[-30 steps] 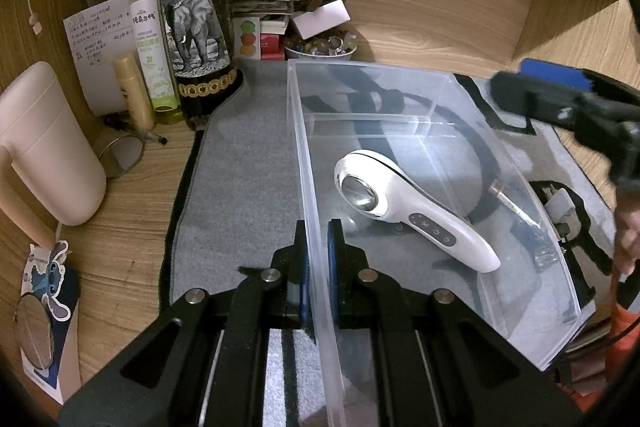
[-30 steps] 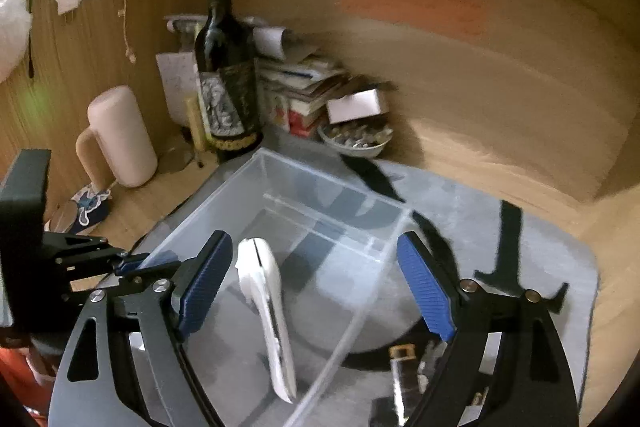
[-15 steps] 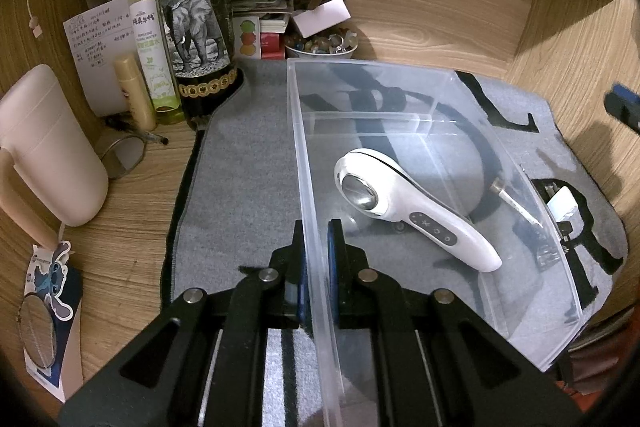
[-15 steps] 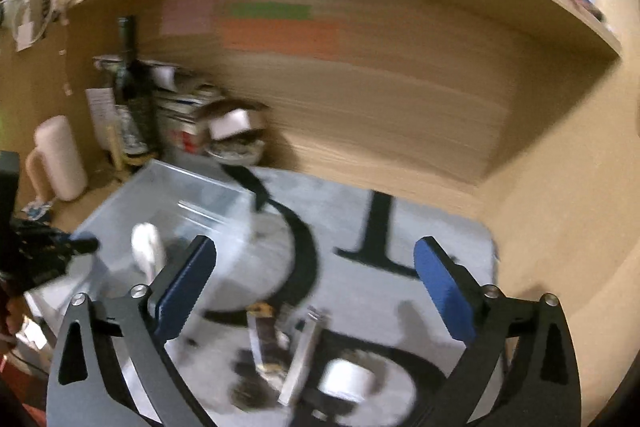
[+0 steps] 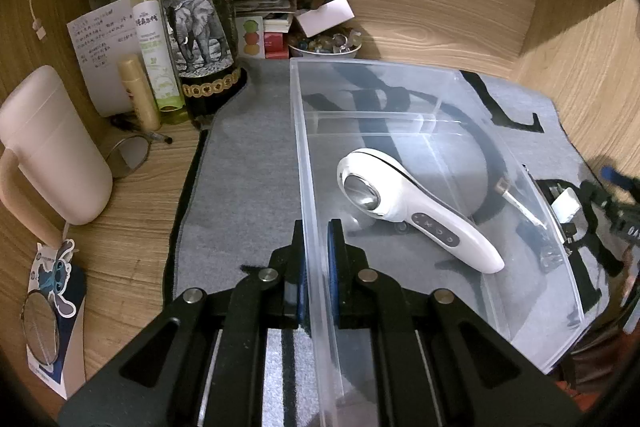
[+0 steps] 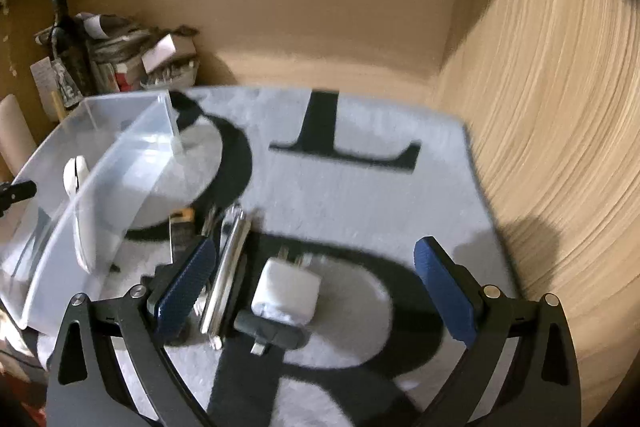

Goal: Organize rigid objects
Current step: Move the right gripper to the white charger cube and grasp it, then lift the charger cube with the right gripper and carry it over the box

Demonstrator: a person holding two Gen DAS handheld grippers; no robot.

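A clear plastic bin [image 5: 440, 95] stands on a grey mat and holds a white handheld device [image 5: 416, 211]. My left gripper [image 5: 316, 259] is shut on the bin's left wall. My right gripper [image 6: 316, 287] is open and empty, low over a white charger plug [image 6: 286, 291], a silver metal tool [image 6: 228, 267] and a small dark bottle [image 6: 180, 235] that lie on the mat right of the bin [image 6: 120, 155]. The plug lies between the right gripper's fingers. The right gripper also shows at the far right edge of the left wrist view [image 5: 616, 207].
A wine bottle [image 5: 196, 11], a green spray bottle [image 5: 154, 39], papers and a bowl of trinkets [image 5: 324, 43] crowd the back left corner. A pink jug [image 5: 48, 143] stands at the left. Wooden walls close the back and right [image 6: 540, 107].
My right gripper has swung right, away from the bin, and come down over the plug and tool on the mat. The left gripper and bin have not moved.
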